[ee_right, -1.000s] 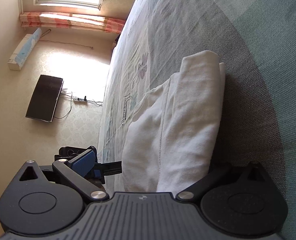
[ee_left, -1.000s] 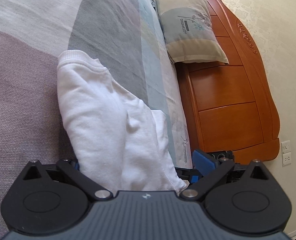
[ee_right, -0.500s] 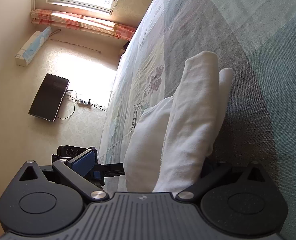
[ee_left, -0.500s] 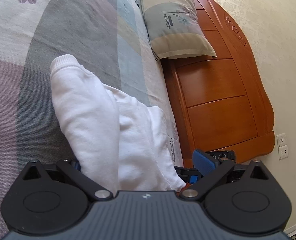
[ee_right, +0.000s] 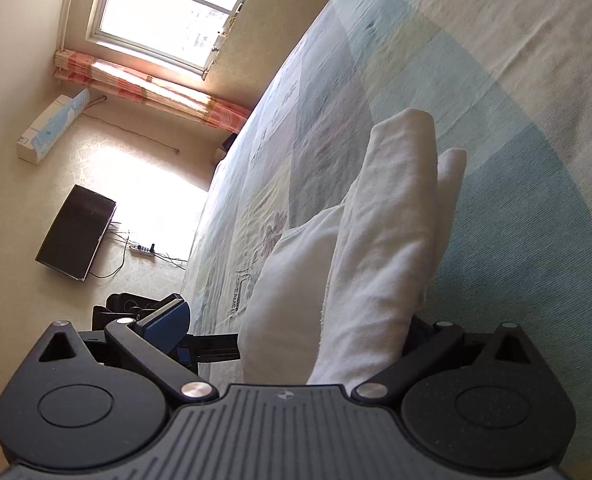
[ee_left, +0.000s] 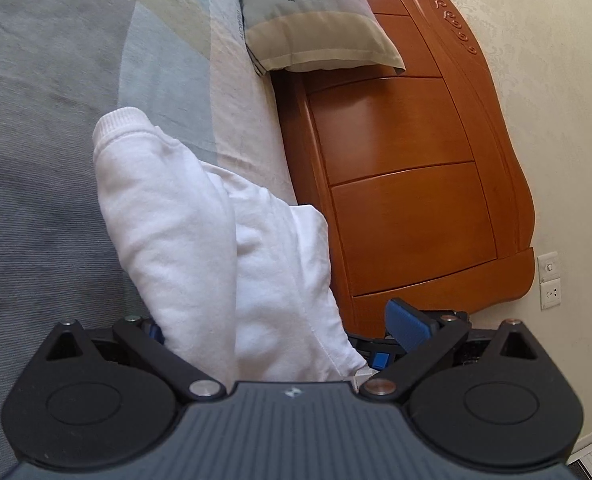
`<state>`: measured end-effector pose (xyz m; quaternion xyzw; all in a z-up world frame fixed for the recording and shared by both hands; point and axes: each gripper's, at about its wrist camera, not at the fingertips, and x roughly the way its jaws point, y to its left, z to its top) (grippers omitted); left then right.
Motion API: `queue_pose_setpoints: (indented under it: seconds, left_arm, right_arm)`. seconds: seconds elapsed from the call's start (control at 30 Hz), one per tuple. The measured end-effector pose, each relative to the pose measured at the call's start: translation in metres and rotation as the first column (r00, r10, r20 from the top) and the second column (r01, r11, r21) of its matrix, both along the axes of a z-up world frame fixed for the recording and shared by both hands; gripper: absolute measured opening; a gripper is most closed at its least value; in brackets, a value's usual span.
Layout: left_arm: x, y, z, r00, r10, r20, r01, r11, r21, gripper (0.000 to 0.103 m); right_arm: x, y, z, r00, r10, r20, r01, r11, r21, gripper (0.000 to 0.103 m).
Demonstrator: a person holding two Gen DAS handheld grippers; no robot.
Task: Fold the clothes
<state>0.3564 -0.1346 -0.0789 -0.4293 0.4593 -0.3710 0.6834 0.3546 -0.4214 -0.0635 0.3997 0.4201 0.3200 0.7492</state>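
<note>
1. Carrying the white sweatshirt (ee_left: pixel 216 248) between us, we see each end draped across a gripper, lifted above the patterned bedspread (ee_left: pixel 56 120).
2. On the left gripper (ee_left: pixel 272 330), cloth fills the gap between wide-spread blue pads; whether they pinch it, we cannot tell.
3. The right gripper (ee_right: pixel 296 320) reads the same: jaws wide, sweatshirt (ee_right: pixel 375 240) bundled between, grip unclear.
4. We judge a fold in hand, so keep both grippers level and matched.
5. Watch the ribbed cuff (ee_left: pixel 116 124) ahead of the left gripper; it hangs free and could slip out.
</note>
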Motion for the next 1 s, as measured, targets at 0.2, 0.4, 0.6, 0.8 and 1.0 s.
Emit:
queue_pose_setpoints:
  seconds: [0.2,0.4,0.6,0.8,1.0]
  left_arm:
    - [0.039,-0.076,-0.010,0.998,-0.054,-0.024,0.053,0.997,-0.047,0.099]
    - [0.074,-0.139,-0.023,0.996,-0.070,-0.056,0.064,0.993,-0.103,0.099]
    - [0.078,-0.172,-0.052,0.991,-0.079,-0.112,0.067,0.992,-0.109,0.099]
    - [0.072,-0.179,-0.075,0.985,-0.116,-0.126,0.108,0.991,-0.074,0.099]
    - [0.066,-0.130,-0.048,0.997,-0.084,-0.002,0.083,0.996,-0.009,0.100]
  right_arm:
    - [0.014,-0.070,0.014,0.995,-0.097,0.018,0.098,0.991,-0.086,0.103]
    - [0.038,-0.127,0.023,0.985,-0.165,0.047,0.171,0.969,-0.180,0.103]
    - [0.054,-0.167,0.015,0.983,-0.179,0.048,0.185,0.950,-0.252,0.103]
    - [0.060,-0.190,-0.022,0.967,-0.253,-0.009,0.240,0.929,-0.282,0.103]
    - [0.044,-0.207,-0.033,0.928,-0.371,0.013,0.337,0.828,-0.447,0.103]
